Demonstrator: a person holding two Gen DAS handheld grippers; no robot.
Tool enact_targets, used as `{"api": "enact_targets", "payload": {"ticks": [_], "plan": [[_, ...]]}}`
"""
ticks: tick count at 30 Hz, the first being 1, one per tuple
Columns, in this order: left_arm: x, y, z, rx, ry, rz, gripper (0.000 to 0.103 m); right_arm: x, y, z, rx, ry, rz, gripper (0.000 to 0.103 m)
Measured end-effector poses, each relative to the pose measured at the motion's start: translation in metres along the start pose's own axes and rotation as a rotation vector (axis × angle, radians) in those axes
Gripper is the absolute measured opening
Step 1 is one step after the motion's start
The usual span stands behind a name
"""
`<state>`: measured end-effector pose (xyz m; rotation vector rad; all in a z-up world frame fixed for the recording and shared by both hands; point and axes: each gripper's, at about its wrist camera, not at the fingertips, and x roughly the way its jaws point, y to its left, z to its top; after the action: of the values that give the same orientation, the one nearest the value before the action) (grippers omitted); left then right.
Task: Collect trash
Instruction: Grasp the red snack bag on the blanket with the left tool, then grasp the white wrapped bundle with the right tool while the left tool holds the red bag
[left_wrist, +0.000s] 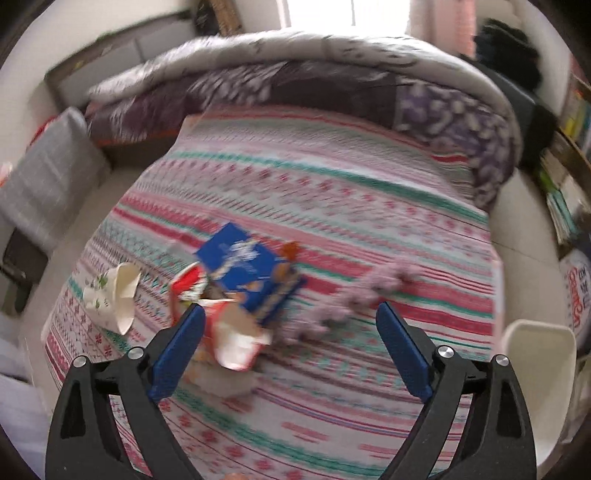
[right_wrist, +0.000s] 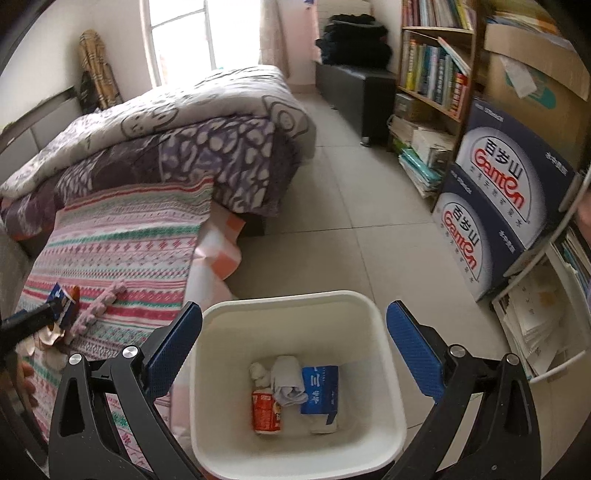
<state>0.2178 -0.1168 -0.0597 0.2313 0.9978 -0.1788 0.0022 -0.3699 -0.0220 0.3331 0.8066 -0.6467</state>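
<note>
Right wrist: striped bedspread (right_wrist: 122, 251), tiled floor (right_wrist: 332, 206)

The bed sheet (left_wrist: 332, 206) is striped in pink, red, teal and white with small flower motifs. On it lie a blue box (left_wrist: 247, 273), a red-and-white wrapper (left_wrist: 225, 328), a white paper (left_wrist: 114, 295) with green sprigs and a pale pink strip (left_wrist: 347, 299). At the far end, the quilt (right_wrist: 221, 147) is purple with white blotches. The bin (right_wrist: 295, 306) is white, holding a red pack (right_wrist: 266, 411) and a blue packet (right_wrist: 319, 387). Both grippers have blue pads (right_wrist: 173, 347) on black arms.
</note>
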Motion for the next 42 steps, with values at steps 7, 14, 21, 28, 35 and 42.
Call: {"api": "enact_targets", "payload": {"ticks": [7,14,21,28,35,42], "plan": [[0.043,0.067,0.005,-0.092,0.119,-0.070,0.096,0.006,0.033,-0.004,-0.053,0.030,0.028,0.096],[0.074,0.088,-0.004,-0.115,0.221,-0.222,0.096,0.014,0.083,-0.016,-0.171,0.057,0.081,0.096],[0.057,0.104,-0.008,-0.128,0.200,-0.313,0.078,0.025,0.152,-0.035,-0.311,0.109,0.246,0.096],[0.023,0.137,-0.009,-0.137,0.140,-0.306,0.077,0.037,0.229,-0.063,-0.470,0.154,0.432,0.096],[-0.023,0.195,-0.008,-0.301,0.044,-0.270,0.077,0.038,0.296,-0.082,-0.563,0.148,0.562,0.096],[-0.053,0.236,-0.013,-0.416,-0.030,-0.252,0.077,0.040,0.353,-0.108,-0.715,0.121,0.597,0.094]]}}
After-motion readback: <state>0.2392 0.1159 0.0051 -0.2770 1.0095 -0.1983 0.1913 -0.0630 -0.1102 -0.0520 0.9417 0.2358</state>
